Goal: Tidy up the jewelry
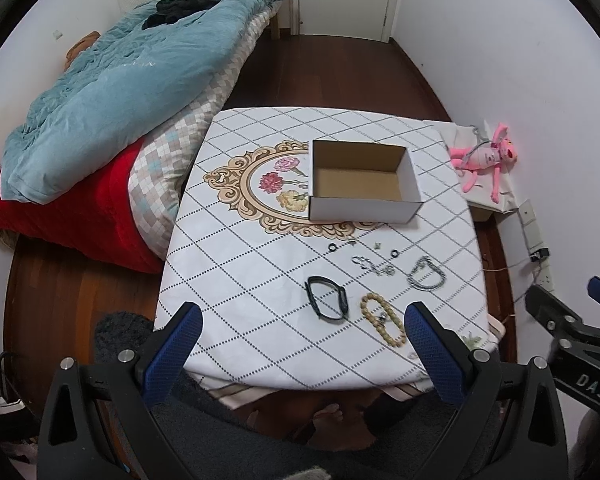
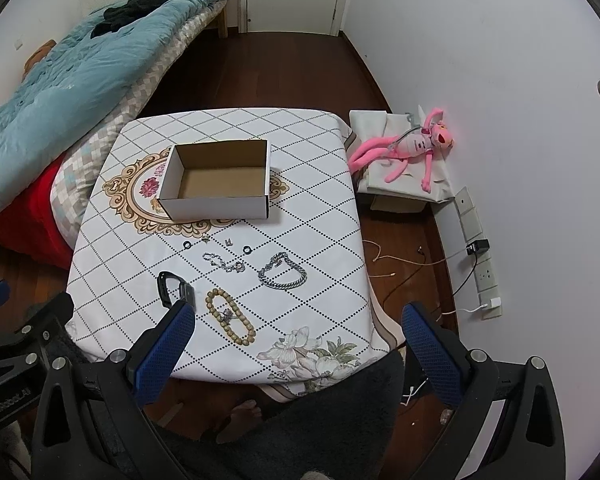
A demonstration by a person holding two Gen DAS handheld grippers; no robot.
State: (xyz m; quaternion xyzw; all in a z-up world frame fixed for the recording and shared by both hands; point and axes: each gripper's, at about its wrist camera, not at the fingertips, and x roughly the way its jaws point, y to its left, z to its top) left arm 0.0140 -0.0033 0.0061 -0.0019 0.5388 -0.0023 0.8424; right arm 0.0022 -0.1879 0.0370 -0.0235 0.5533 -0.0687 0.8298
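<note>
left wrist view reads "das" on the right tongs (image 1: 596, 312); both tongs (image 1: 304, 324) (image 2: 298, 322) gape, holding nothing.

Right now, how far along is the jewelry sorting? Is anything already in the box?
Nothing looks done: the box is empty. Nothing is in hand: the left gripper and right gripper are both open, above the table's near edge. All is left on the cloth: black band, bead bracelet, chain bracelet, thin chain and small rings.

Both wrist views high above near table (image 1: 260, 264) edge, facing forward-down; shared: box (image 1: 364, 216), jewelry, bed
</note>
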